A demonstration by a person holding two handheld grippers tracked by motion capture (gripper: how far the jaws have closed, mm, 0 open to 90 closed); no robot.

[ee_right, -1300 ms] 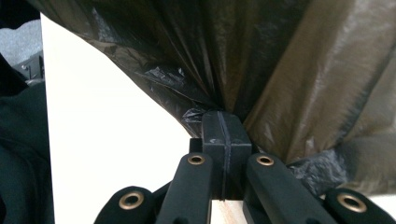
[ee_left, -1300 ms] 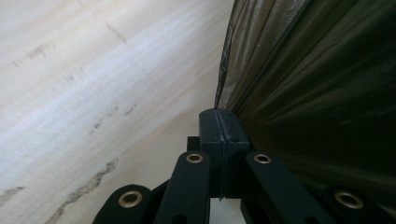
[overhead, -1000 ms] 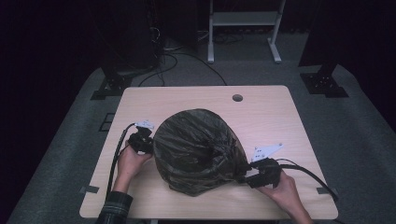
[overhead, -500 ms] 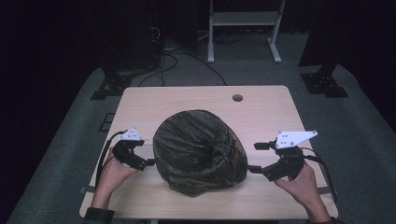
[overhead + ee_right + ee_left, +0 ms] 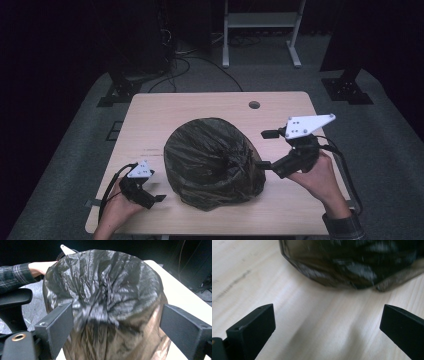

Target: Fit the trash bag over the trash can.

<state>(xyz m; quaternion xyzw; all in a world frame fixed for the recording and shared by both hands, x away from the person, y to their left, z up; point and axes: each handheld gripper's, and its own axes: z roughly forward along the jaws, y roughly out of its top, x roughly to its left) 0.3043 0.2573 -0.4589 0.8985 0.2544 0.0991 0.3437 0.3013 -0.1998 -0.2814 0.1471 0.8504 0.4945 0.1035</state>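
Mid-table, dark bag [image 5: 214, 162], left tool [image 5: 159, 198] gaping near the front edge, right tool [image 5: 264, 149] just widened, empty, bare wood [image 5: 200, 107] behind.

— What do the handheld tools look like?

— The left gripper [image 5: 159, 198] and the right gripper [image 5: 261, 150] both have black bodies, and each carries a pale grey three-cornered plate on top with small dark holes in it.

— And the jaws?

— Matt black, blocky and flat-faced. In the left gripper view the near one has two tiny pinholes along its top edge. In the right gripper view a brass-coloured ring is set in the black housing, with a small silver screw head just beside it.

— Cables?

— A black cable loops off each gripper.

— Clothing?

— A dark plaid sleeve [image 5: 13, 276] with pale stripes; the right wrist shows the same checked cuff.
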